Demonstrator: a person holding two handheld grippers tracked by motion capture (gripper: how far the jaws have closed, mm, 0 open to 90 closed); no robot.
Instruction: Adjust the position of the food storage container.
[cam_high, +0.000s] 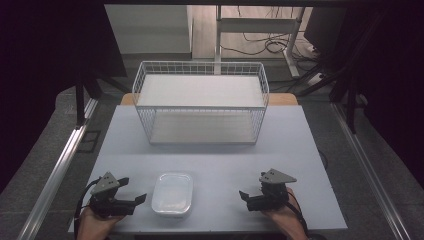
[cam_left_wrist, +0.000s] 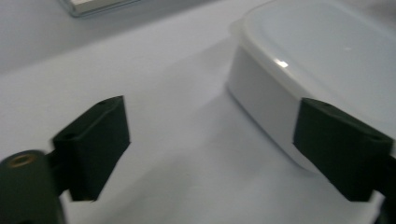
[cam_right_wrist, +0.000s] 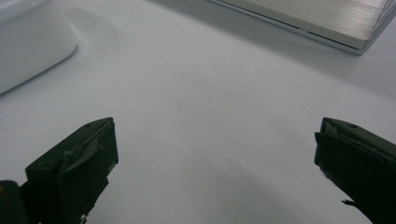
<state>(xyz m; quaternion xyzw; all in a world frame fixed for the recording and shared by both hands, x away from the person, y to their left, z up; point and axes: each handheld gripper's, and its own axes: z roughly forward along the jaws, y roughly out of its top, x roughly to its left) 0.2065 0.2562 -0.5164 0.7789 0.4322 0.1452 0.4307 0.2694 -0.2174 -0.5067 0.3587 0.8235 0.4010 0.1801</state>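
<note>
near the table's (cam_high: 220, 160) front edge, my left gripper (cam_high: 131, 200) sits wide open and empty, its jaws pointing right at the white lidded container (cam_high: 172, 194) just beside it. right of that container, well apart, my right gripper (cam_high: 248, 198) is also spread wide, holding nothing. farther back stands a white wire basket (cam_high: 200, 102).
</note>
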